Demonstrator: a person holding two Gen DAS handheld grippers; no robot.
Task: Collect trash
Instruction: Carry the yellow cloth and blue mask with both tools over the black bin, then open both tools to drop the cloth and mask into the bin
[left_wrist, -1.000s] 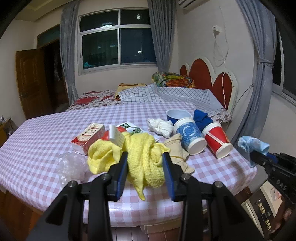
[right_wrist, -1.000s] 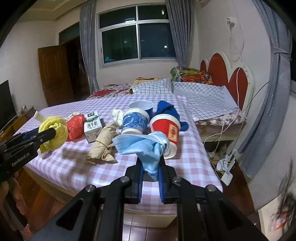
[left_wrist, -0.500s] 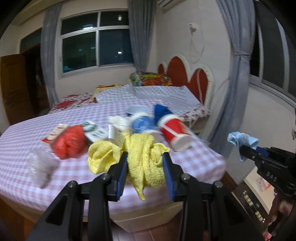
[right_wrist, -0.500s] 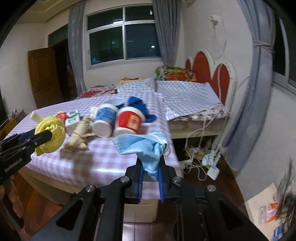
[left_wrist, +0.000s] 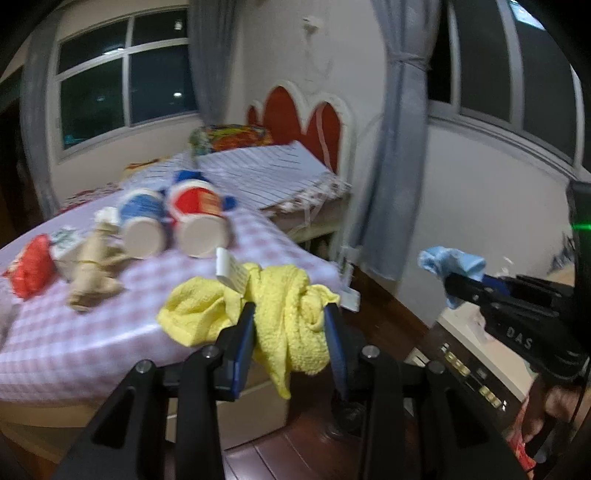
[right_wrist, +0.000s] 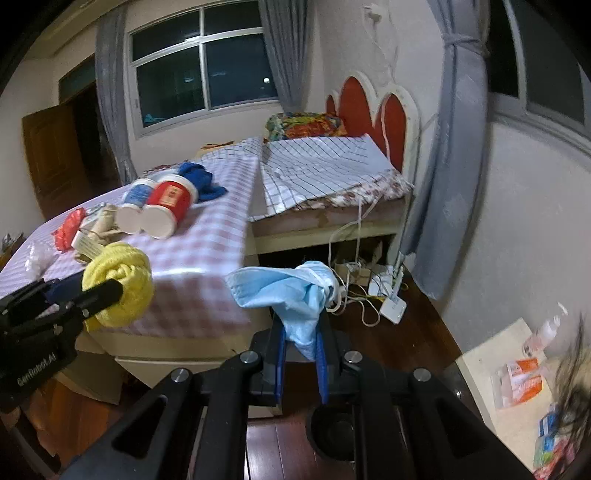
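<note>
My left gripper (left_wrist: 290, 314) is shut on a crumpled yellow cloth (left_wrist: 284, 314) with a white tag, held in the air off the table's right edge; it shows in the right wrist view (right_wrist: 118, 288) too. My right gripper (right_wrist: 301, 325) is shut on a light blue face mask (right_wrist: 288, 291), held over the wooden floor; the mask also shows in the left wrist view (left_wrist: 452, 264). On the checked table (left_wrist: 74, 332) lie a red cup (left_wrist: 199, 218), a blue cup (left_wrist: 142, 221), a tan bundle (left_wrist: 92, 273) and a red wrapper (left_wrist: 31, 266).
A bed with a red heart headboard (right_wrist: 373, 110) stands behind the table. Cables and a power strip (right_wrist: 391, 295) lie on the floor by the grey curtain (right_wrist: 450, 147). A low surface with packets (right_wrist: 517, 380) is at the lower right.
Both grippers have swung right, away from the table, still holding the cloth and the mask. The table items have slid to the left of both views, and the floor and right wall have come into view.
</note>
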